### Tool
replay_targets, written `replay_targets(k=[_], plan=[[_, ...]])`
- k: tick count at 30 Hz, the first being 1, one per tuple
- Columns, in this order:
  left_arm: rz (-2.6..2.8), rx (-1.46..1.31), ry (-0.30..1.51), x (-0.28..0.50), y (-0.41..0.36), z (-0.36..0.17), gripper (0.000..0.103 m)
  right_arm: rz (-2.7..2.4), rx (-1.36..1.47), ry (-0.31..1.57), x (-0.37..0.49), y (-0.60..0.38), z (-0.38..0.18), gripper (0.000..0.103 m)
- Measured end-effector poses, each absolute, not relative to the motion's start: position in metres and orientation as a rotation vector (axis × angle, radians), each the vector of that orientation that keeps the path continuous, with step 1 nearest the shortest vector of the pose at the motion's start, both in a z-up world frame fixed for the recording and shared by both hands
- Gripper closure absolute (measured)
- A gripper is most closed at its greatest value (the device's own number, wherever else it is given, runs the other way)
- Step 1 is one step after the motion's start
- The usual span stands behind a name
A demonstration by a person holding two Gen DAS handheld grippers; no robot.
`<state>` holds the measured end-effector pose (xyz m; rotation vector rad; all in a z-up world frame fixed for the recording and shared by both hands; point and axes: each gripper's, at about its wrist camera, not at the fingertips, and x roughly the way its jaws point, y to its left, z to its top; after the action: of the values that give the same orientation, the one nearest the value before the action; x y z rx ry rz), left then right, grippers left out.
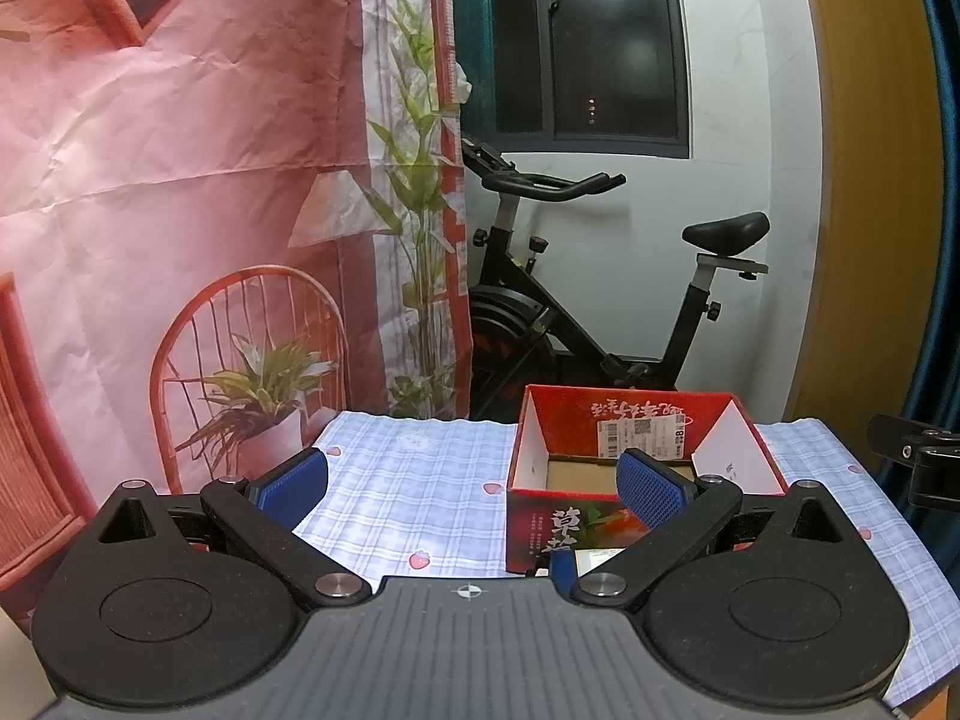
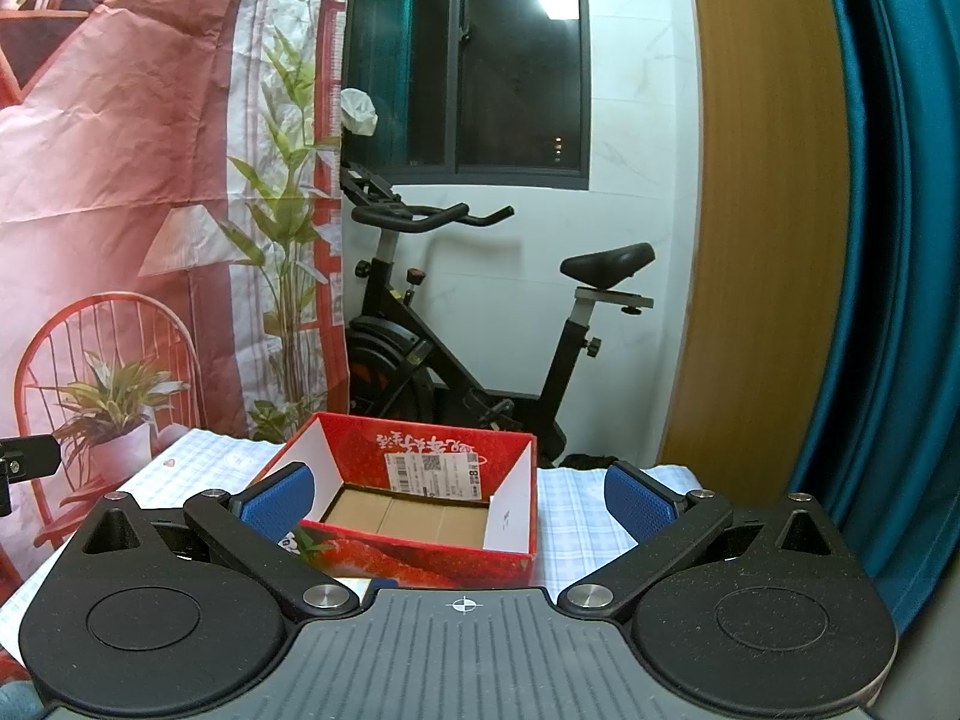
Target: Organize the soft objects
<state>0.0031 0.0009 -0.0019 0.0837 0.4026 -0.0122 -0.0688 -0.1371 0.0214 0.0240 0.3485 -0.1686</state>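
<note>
On checked tablecloth: red strawberry box, open top up, brown floor bare, long axis across right wrist view. Behind: exercise bike, printed backdrop. Left gripper spread wide, gripping nothing, box behind its right finger. Right gripper spread wide, empty, box between and beyond its fingers.

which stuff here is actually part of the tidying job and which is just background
Part of the job:
red box, open, nothing visible inside
left gripper, open
right gripper, open
No soft objects in view.

Just background:
checked tablecloth
exercise bike
printed backdrop
window
</note>
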Motion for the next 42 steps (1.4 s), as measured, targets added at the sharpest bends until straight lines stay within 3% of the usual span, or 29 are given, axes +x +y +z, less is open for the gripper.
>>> replay_targets(k=[42], plan=[[-0.018,0.082,0.394,0.0014,-0.0038,-0.0024,0.0,-0.167,0.027,0.345,-0.0672,-0.1398,0.0227,0.0]])
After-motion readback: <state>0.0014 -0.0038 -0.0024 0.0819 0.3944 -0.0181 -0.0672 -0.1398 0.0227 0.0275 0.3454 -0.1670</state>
